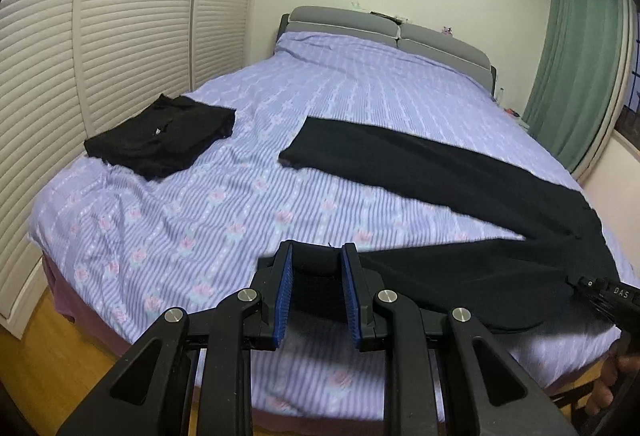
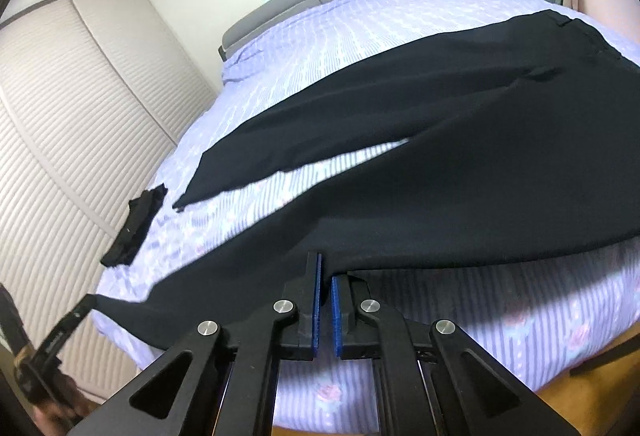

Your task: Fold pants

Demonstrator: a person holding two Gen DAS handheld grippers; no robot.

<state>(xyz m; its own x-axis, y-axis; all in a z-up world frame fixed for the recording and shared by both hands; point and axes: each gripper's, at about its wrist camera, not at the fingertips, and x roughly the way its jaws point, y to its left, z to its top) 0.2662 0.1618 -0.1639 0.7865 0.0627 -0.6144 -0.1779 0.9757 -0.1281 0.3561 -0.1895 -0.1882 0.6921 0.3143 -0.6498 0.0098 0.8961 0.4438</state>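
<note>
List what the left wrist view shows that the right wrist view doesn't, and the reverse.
Left wrist only: the left gripper shut on a pants hem, and the folded black pile seen from above, full face.

Right wrist only: the right gripper shut on the near leg's edge, plus the waistband.

Both: the black pants spread on the striped bed, the grey headboard, slatted doors, green curtain.

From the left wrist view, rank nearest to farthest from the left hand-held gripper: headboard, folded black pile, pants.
1. Pants: one leg's end clamped in the left hand-held gripper, the rest stretching right.
2. Folded black pile: left side of the bed, midway.
3. Headboard: far end.
</note>
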